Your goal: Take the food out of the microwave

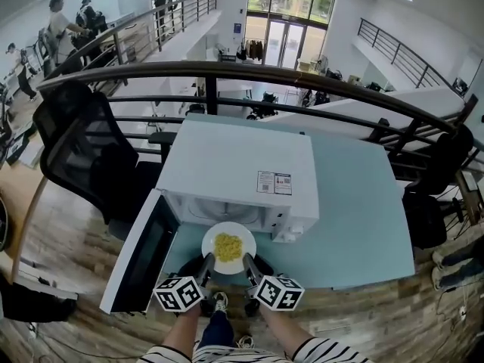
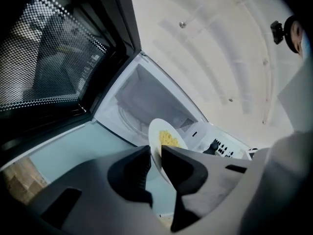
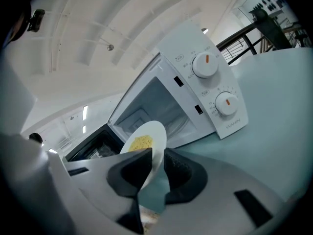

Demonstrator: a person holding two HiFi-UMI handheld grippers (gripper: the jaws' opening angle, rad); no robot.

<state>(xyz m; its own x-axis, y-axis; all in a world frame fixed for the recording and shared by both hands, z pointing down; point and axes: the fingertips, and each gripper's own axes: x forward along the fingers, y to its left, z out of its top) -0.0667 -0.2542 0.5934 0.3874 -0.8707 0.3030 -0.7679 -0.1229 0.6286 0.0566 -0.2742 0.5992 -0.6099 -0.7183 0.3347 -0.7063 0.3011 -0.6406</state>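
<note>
Left gripper [image 1: 206, 263] and right gripper [image 1: 248, 263] clamp the round white plate [image 1: 244, 236] of yellow food [image 1: 228, 246], lower centre; hold it level, clearing the white microwave [image 1: 234, 169].

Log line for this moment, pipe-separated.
left gripper: shut on plate | right gripper: shut on plate | food: on plate, outside microwave | door: open

Plate [image 2: 154, 130] rim between clamped jaws
</note>
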